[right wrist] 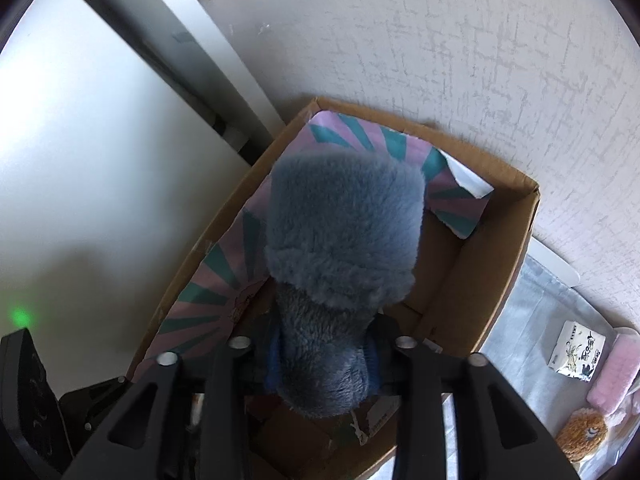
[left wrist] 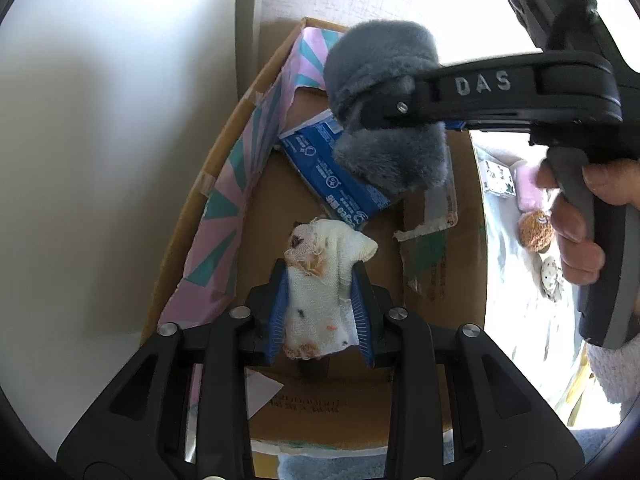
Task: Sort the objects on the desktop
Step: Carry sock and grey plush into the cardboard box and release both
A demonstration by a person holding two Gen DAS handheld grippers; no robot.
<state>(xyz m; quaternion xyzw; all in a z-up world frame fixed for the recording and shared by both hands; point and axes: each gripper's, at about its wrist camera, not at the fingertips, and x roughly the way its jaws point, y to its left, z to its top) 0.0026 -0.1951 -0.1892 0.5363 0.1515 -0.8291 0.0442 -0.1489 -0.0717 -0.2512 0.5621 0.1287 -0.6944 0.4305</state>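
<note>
1 box [left wrist: 224,148], brown cardboard, pink-teal striped paper lining walls at 9 to 12 o'clock. 1 blue pack [left wrist: 332,172] flat on box floor. 1 grey plush [right wrist: 340,240], shaggy, bulging past pads, above box; right gripper [right wrist: 322,364] clamps it. 1 white cloth [left wrist: 320,280], gauzy, orange and dark marks, over box floor; left gripper [left wrist: 320,312] pinches it. Outside box at 3 o'clock: 1 tissue pack [right wrist: 576,354], 1 pink plush [right wrist: 612,372], 1 orange plush [right wrist: 580,436].
</note>
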